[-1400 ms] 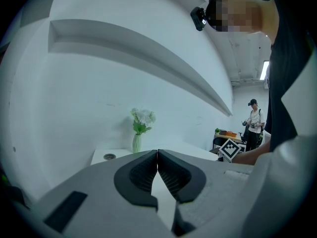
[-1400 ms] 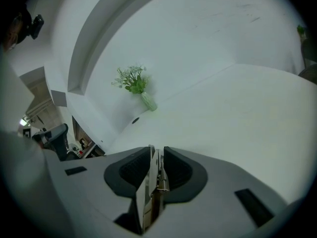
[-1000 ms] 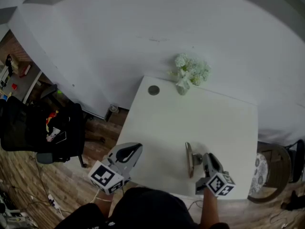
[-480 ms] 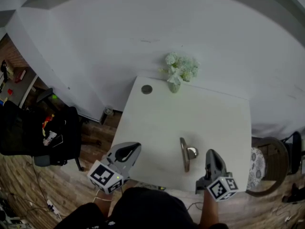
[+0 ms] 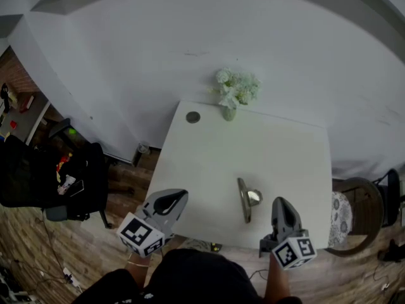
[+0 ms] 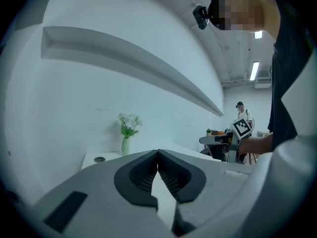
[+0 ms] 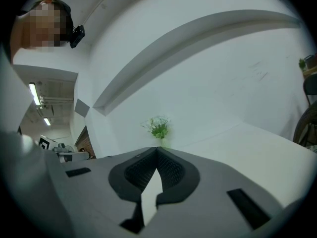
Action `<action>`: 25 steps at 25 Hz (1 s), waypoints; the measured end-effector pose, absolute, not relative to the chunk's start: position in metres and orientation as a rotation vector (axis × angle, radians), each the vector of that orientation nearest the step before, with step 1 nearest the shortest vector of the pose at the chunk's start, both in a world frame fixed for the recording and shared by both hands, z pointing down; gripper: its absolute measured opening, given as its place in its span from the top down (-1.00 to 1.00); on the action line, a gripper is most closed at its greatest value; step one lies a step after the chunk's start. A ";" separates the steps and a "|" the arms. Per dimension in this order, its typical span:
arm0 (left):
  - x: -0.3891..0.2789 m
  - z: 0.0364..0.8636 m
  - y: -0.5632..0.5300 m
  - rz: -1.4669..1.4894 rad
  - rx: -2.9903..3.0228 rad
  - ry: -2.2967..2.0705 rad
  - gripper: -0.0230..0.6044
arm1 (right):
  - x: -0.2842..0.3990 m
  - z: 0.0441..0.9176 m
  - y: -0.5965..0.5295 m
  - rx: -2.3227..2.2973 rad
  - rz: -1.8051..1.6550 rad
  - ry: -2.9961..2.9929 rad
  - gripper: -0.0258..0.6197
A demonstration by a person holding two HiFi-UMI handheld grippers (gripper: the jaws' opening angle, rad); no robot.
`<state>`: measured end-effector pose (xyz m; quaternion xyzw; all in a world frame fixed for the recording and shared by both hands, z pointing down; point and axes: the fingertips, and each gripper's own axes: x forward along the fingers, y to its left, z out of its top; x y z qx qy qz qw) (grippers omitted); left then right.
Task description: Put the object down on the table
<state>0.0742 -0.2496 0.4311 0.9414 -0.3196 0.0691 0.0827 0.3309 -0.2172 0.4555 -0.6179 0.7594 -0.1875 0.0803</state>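
Observation:
A metal handle (image 5: 246, 199), a brass-coloured bar with a shiny knob, lies on the white table (image 5: 285, 151) near its front edge. My right gripper (image 5: 282, 202) is just right of it, apart from it, shut with nothing in it; in the right gripper view its jaws (image 7: 157, 150) meet at the tips. At the table's front left corner my left gripper (image 5: 180, 195) hangs shut and empty, its jaws (image 6: 158, 152) also closed together. The handle does not show in either gripper view.
A small vase of white flowers (image 5: 231, 91) stands at the table's far edge, with a round grommet (image 5: 193, 117) to its left. A black office chair (image 5: 44, 176) is on the floor to the left, and a round chair (image 5: 355, 214) to the right.
My right gripper has drawn back from the handle, towards the person and to the right. The handle stays on the table. My left gripper has hardly moved.

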 end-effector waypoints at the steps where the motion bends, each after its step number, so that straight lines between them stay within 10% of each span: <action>1: 0.074 0.431 -0.249 0.207 2.812 -0.953 0.93 | 0.331 0.454 -0.216 -1.847 -0.554 2.271 0.92; 25: 0.067 0.431 -0.236 0.204 2.818 -0.952 0.93 | 0.322 0.446 -0.200 -1.846 -0.507 2.298 0.93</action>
